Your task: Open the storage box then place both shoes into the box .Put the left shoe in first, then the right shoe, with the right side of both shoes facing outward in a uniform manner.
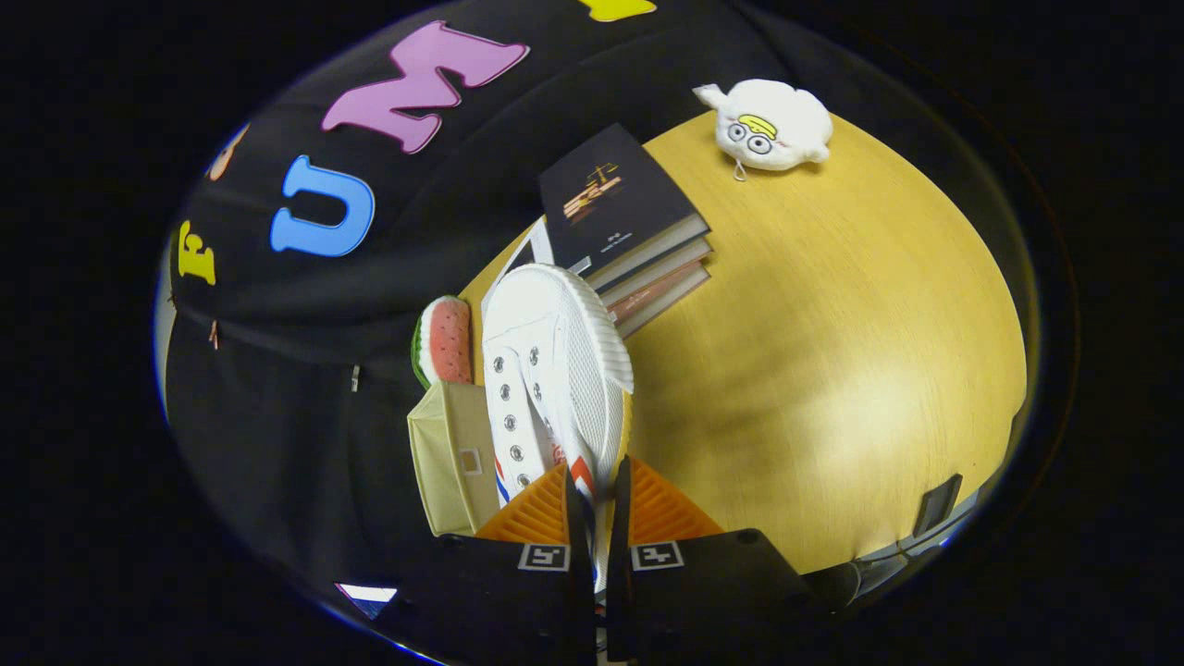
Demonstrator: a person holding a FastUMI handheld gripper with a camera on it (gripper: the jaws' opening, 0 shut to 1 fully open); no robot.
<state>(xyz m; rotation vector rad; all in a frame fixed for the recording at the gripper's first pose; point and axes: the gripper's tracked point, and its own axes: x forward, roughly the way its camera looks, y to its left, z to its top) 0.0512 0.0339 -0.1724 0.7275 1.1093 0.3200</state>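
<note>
In the gripper view, a white canvas shoe (555,370) with metal eyelets and red and blue stripes on its side is held up off the wooden table (832,351), rolled so that its textured pale sole faces right and its laced upper faces left. Its toe points away from the fingers, toward the far side of the scene. The gripper (597,499) is nearly closed, and both fingers pinch the shoe at its heel end, with a thin strip of the shoe showing between them. Just left of the shoe, touching or nearly touching it, is the beige storage box (453,453), seen from one side with a small label frame on its wall. Beyond the box lies a watermelon-slice toy (446,340). Farther off, a stack of books (629,231) rests on the table, and a white plush toy (770,125) sits near the table's far edge.
</note>
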